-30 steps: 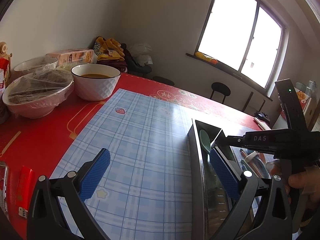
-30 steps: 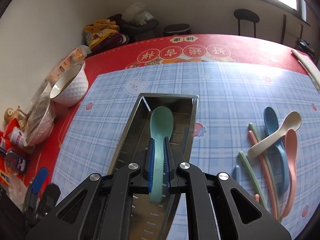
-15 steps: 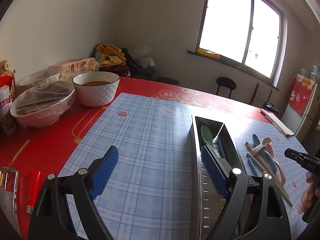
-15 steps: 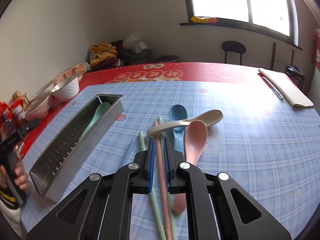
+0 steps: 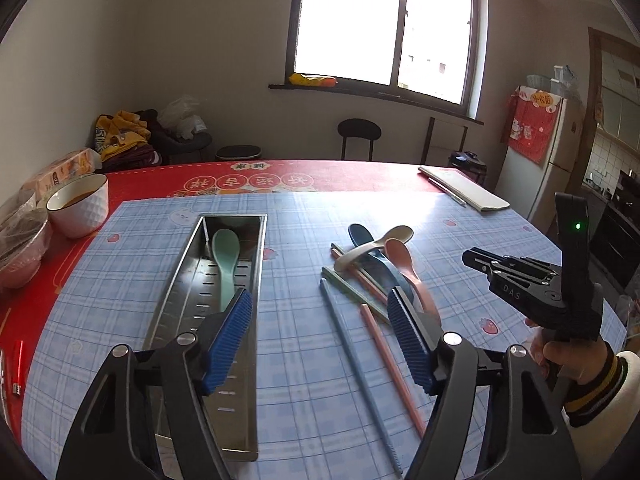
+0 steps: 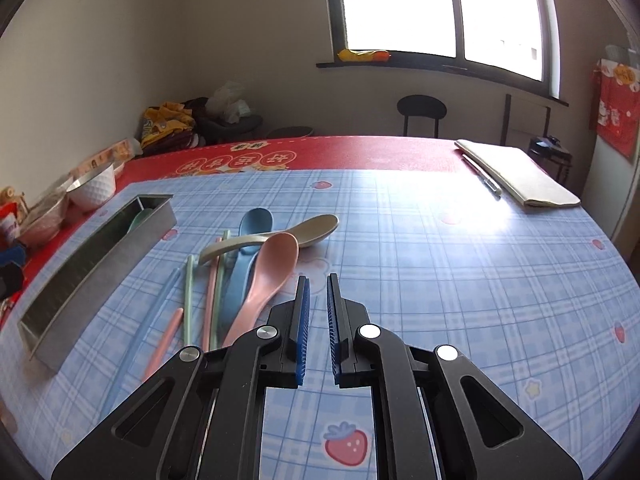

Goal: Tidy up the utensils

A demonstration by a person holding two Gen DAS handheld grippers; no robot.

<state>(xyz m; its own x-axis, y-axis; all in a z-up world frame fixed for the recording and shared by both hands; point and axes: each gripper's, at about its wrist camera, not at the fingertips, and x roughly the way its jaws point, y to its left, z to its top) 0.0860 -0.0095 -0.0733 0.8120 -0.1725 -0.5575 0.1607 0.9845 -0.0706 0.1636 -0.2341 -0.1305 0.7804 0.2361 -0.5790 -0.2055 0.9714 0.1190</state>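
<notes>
A long steel tray lies on the blue checked mat with a green spoon inside it. To its right is a loose pile: a blue spoon, a cream spoon, a pink spoon and several chopsticks. My left gripper hovers between tray and pile, its jaws closing with nothing between them. My right gripper is shut and empty, just right of the pink spoon. The right wrist view shows the tray at the left.
A white bowl and covered bowls stand on the red tablecloth at the left. A red lighter lies near the left edge. A folded cloth with a pen sits at the far right. A hand holds the right gripper.
The green spoon left my right gripper and now lies in the tray. That gripper moved right, beside the pile. My left gripper swung right and its jaws narrowed.
</notes>
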